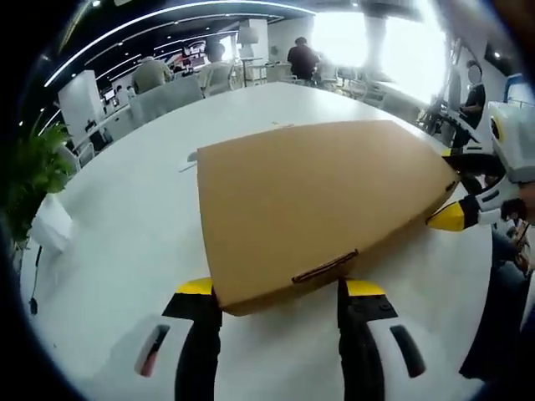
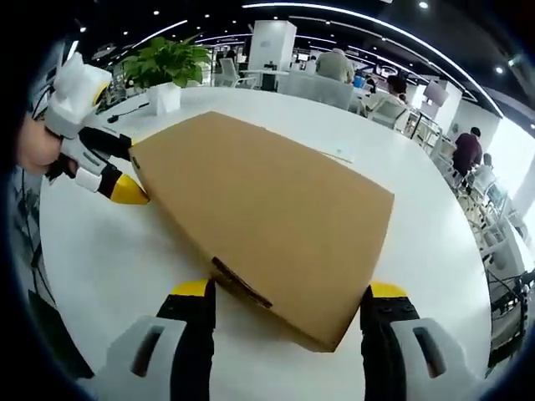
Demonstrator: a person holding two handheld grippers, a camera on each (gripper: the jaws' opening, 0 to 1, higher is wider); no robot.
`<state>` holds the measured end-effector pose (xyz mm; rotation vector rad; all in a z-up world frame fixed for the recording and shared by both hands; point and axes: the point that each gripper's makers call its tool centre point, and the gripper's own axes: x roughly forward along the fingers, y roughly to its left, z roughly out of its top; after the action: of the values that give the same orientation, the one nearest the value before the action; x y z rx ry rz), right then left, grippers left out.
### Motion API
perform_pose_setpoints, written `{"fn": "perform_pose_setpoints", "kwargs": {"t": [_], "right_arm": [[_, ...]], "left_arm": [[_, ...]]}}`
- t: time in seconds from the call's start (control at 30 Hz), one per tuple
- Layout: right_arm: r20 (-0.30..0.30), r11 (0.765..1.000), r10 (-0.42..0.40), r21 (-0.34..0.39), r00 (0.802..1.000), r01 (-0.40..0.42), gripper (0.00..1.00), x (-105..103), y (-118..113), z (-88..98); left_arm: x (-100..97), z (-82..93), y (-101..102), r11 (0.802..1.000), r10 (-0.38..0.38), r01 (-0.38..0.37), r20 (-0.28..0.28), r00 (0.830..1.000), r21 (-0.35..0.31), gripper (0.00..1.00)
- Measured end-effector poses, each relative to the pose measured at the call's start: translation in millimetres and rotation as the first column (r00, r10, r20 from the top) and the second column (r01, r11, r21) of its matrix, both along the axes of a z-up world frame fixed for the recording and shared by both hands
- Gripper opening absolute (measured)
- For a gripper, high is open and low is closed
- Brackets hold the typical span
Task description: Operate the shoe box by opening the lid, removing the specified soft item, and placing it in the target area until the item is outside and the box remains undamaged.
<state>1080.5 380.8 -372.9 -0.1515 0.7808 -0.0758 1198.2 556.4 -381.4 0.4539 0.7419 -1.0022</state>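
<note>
A closed brown cardboard shoe box (image 1: pixel 318 209) lies flat on the white table (image 1: pixel 125 242), its lid down and a slot-like tab on the near edge. My left gripper (image 1: pixel 280 288) is open, its yellow-tipped jaws straddling the box's near corner. The right gripper (image 1: pixel 451 185) comes in from the right, with its jaws on either side of another corner. In the right gripper view the box (image 2: pixel 267 209) runs diagonally. The right gripper (image 2: pixel 289 290) is open around its near edge, and the left gripper (image 2: pixel 129 167), held by a hand, brackets the far-left corner. Whatever is inside is hidden.
A potted plant (image 2: pixel 167 58) stands at the table's far edge, also seen as the plant (image 1: pixel 33 175) beside a dark cable (image 1: pixel 35 276). A thin paper (image 2: pixel 338 154) lies just beyond the box. Seated people (image 1: pixel 150 73) and chairs sit past the table.
</note>
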Motion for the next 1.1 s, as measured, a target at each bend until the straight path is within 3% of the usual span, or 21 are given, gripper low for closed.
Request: {"fn": "perform_pose_setpoints", "kwargs": {"t": [0.17, 0.27, 0.53, 0.67, 0.77, 0.87, 0.97, 1.0, 1.1], "right_arm": [[0.024, 0.999, 0.006, 0.048, 1.0, -0.007, 0.71, -5.2, 3.5, 1.5], [-0.024, 0.998, 0.034, 0.052, 0.999, -0.033, 0.71, -4.4, 2.1, 0.6], [-0.041, 0.996, 0.048, 0.073, 0.998, -0.044, 0.7, -7.0, 2.5, -1.8], [-0.088, 0.995, 0.05, 0.085, 0.995, -0.042, 0.7, -3.4, 2.2, -5.1], [-0.062, 0.995, 0.063, 0.08, 0.996, -0.058, 0.71, -5.2, 2.7, -4.7], [-0.047, 0.995, 0.068, 0.076, 0.997, -0.064, 0.72, -4.5, 2.8, -3.4], [-0.012, 0.994, 0.058, 0.097, 0.998, -0.057, 0.77, -2.1, 5.2, -0.5], [-0.002, 0.989, 0.036, 0.144, 0.999, -0.035, 0.78, 0.3, 7.7, 0.7], [-0.03, 0.992, 0.054, 0.115, 0.998, -0.051, 0.78, -0.6, 6.8, 0.3]], "left_arm": [[-4.8, -0.1, 5.6, 1.0, 0.016, -0.016, -0.007, 1.0, -0.008, 0.56], [-11.2, 0.8, 8.3, 0.999, 0.036, -0.036, -0.008, 0.999, -0.012, 0.56], [-19.7, 1.8, 10.8, 0.997, 0.076, -0.076, -0.027, 0.997, -0.002, 0.55], [-25.1, 5.1, 12.6, 0.988, 0.123, -0.13, -0.086, 0.989, -0.085, 0.59], [-28.0, 4.1, 9.3, 0.99, 0.122, -0.126, -0.073, 0.99, -0.055, 0.6], [-26.0, 1.7, 15.0, 0.994, 0.102, -0.102, -0.008, 0.995, -0.033, 0.58], [-26.6, 1.1, 14.5, 0.992, 0.119, -0.12, -0.028, 0.992, -0.032, 0.57], [-27.4, 0.7, 14.9, 0.992, 0.124, -0.124, -0.03, 0.992, -0.028, 0.57], [-29.0, -0.3, 14.9, 0.99, 0.14, -0.141, -0.029, 0.99, -0.029, 0.57]]}}
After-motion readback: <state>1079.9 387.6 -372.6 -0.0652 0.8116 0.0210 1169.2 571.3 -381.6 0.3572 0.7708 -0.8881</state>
